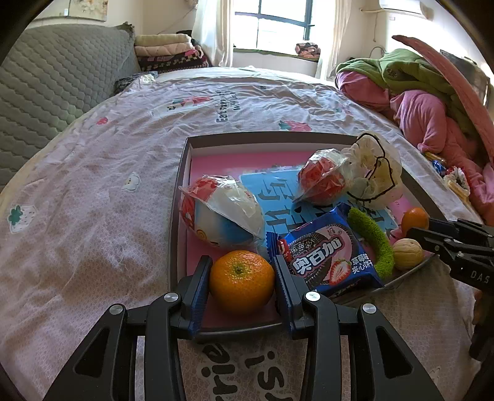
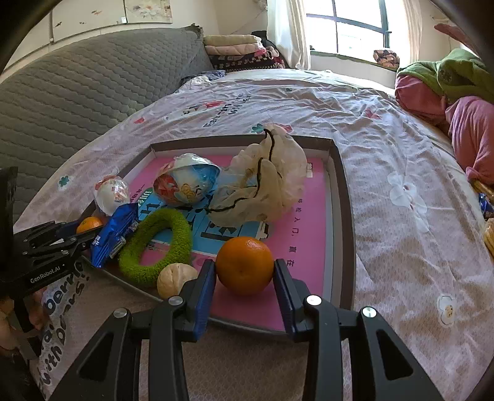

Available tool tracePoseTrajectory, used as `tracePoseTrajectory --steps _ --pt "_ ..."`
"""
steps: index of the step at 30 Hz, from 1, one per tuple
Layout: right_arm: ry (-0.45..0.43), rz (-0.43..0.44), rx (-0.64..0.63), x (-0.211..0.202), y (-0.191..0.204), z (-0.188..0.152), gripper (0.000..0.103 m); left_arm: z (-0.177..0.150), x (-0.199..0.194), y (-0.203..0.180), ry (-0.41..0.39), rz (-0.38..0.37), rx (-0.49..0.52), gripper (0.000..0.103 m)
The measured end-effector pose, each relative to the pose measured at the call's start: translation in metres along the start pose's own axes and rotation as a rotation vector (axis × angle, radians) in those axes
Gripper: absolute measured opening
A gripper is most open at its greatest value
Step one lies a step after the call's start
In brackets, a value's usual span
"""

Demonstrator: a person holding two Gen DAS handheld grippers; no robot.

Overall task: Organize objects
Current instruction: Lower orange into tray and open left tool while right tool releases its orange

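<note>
Both grippers hold oranges in the tray [image 1: 182,172]. Left gripper [image 1: 242,279] pads touch its orange [image 1: 241,281] at 7 o'clock; right gripper [image 2: 244,277] clasps second orange [image 2: 244,264] at 5 o'clock. Most items trayed; oranges apparently unreleased.

A wide bed fills the room, covered by a pale pink, wrinkled cotton sheet [image 1: 92,191] printed with small strawberries, white flowers and dark lettering. At its head leans a grey quilted headboard cushion [image 2: 77,92] stitched in a honeycomb pattern. Beside that cushion sits a stack of folded blankets [image 1: 168,51] in cream, pink and a dark check. Behind the bed a dark-framed window [image 2: 358,27] lets in strong daylight between sheer white curtains [image 1: 213,31]. The cream plaster wall [image 2: 92,15] above the headboard is chipped in places. On one side of the bed lies a heap of pink and green bedding [image 1: 426,101].
</note>
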State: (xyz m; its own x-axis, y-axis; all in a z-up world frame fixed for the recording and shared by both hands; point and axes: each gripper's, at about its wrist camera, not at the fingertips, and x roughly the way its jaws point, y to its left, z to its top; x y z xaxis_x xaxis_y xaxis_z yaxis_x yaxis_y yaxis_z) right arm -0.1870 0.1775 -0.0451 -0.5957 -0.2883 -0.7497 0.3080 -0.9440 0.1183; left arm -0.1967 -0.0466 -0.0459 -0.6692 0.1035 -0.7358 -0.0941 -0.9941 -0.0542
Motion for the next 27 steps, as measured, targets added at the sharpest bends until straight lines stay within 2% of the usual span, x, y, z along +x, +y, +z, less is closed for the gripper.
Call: tracePoseTrajectory --steps 17,22,27 --pt "-0.008 -0.031 0.012 -0.0035 -0.0029 -0.0014 0.04 -0.0013 0.0013 -0.0034 -0.001 -0.008 -0.001 0.042" --pt "-0.019 -0.033 0.017 -0.006 -0.0044 -0.0018 0.04 -0.0012 0.0005 -0.0037 -0.007 -0.007 -0.002 0.051" --pt "-0.031 -0.03 0.011 -0.0099 -0.0026 -0.0021 0.04 -0.0006 -0.0013 -0.004 -0.01 -0.005 0.001 0.053"
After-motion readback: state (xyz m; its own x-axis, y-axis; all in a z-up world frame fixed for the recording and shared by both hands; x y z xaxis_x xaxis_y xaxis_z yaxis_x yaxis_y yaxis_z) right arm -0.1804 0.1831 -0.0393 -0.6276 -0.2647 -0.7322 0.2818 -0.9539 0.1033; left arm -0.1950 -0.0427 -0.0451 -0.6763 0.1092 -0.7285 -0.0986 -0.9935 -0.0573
